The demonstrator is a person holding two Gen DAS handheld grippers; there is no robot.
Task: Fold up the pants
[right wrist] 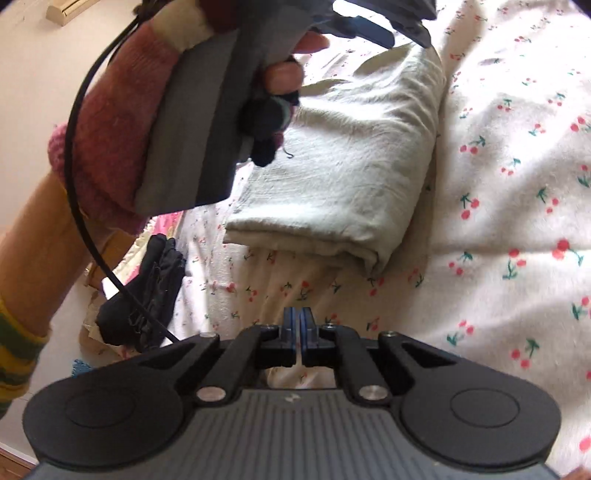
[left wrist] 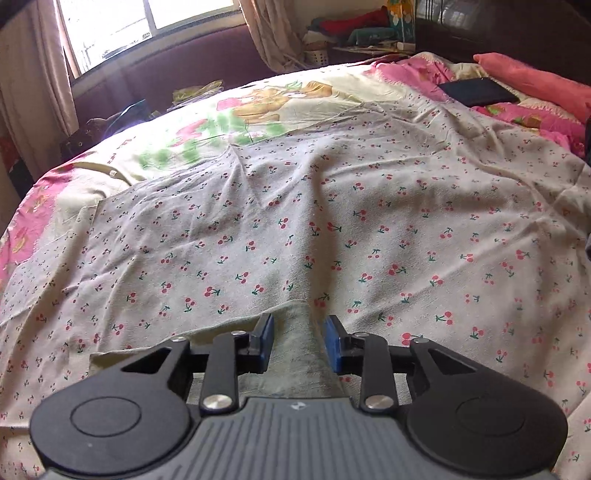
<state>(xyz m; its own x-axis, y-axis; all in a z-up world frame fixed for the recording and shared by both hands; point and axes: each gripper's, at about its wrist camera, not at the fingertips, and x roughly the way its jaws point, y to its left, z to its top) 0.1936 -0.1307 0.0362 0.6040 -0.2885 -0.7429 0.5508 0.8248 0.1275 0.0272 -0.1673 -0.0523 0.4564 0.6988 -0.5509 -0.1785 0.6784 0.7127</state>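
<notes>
your left tool (left wrist: 298, 345) hangs over the near edge of the bed (left wrist: 258, 107) with its blue pads spread, and a narrow ridge of pale cloth runs between them without being pressed, so it holds nothing. in the right wrist view this same tool (right wrist: 369, 29) is above the far end of the folded pants (right wrist: 343, 162), which lie as a cream bundle on the cherry-print sheet (right wrist: 498, 221), near the bed's edge. the bundle looks already folded several times, so i judge the task is almost finished and the spread pads are there because the cloth is let go. your right tool (right wrist: 298, 328) has its pads pressed together on nothing, just before the near end of the bundle; perhaps it is closed to push or smooth the fold. a dark garment (right wrist: 147, 295) lies at the bed's edge, well apart from the pants.
</notes>
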